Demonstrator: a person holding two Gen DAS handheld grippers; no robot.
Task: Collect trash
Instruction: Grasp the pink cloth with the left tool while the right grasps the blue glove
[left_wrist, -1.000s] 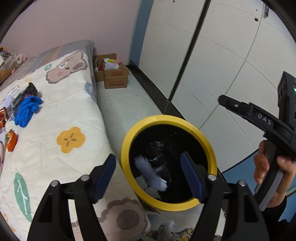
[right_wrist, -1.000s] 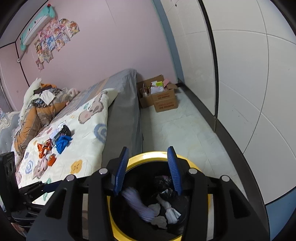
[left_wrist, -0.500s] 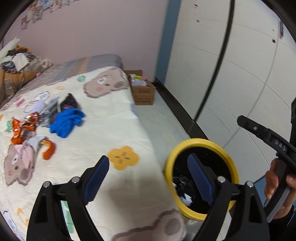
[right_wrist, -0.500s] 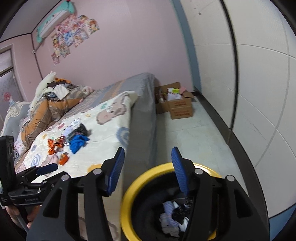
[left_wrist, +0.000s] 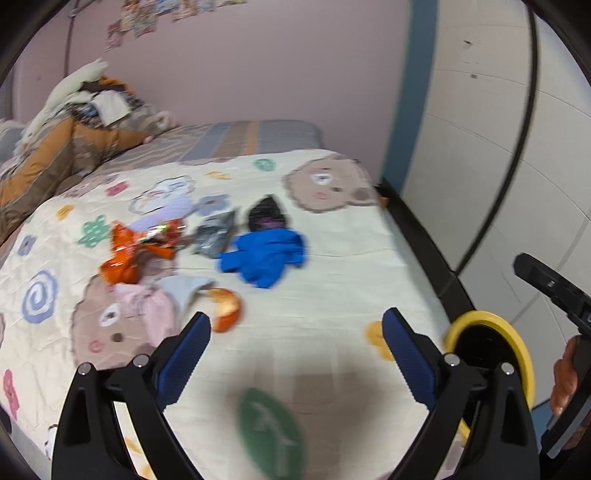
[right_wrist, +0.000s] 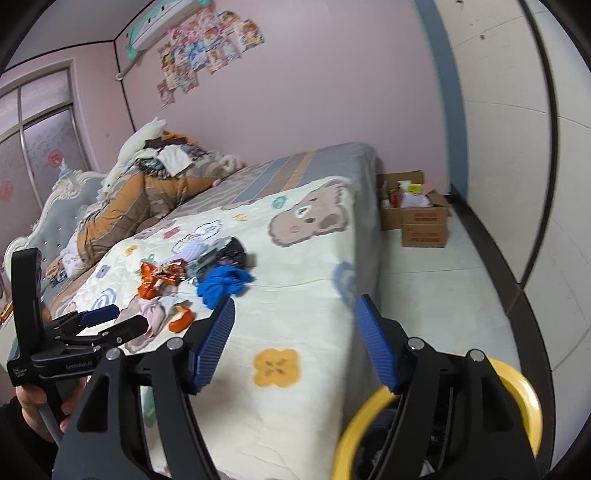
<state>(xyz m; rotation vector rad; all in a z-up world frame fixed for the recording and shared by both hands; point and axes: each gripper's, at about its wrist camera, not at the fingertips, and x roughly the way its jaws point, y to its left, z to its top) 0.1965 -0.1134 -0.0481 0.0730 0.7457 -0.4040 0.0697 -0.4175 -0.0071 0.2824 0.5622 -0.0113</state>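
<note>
Writing: the cardboard boxes (right_wrist: 421, 221) on the floor by the bed's far corner carry red print, too small to read; small pale lettering on the left tool's black body, seen from the right wrist camera, is also unreadable.
Left gripper (left_wrist: 295, 343): black frame with blue ribbed pads, jaws spread wide with nothing between them, held over the near part of the bed and pointing toward the litter.
Right gripper (right_wrist: 295, 332): same build, jaws apart and empty, raised over the bed's edge beside the bin.
Hands: the right hand (left_wrist: 565, 373) grips its handle at the right edge of the left view; the left hand (right_wrist: 40, 398) wraps its handle at lower left of the right view.
Trash: on the cream cartoon-bear quilt (left_wrist: 332, 280), mid-bed, lies a cluster of a crumpled blue glove-like piece (left_wrist: 266, 254), orange foil wrappers (left_wrist: 129, 254), a grey foil packet (left_wrist: 216, 236), a black crumpled bag (left_wrist: 267, 216), and a curled orange peel-like scrap (left_wrist: 225, 306) nearest the left gripper.
Bin: a round black trash can with yellow rim (right_wrist: 532, 398) stands on the floor against the bed's side, partly behind the right gripper; scraps inside are blurred.
</note>
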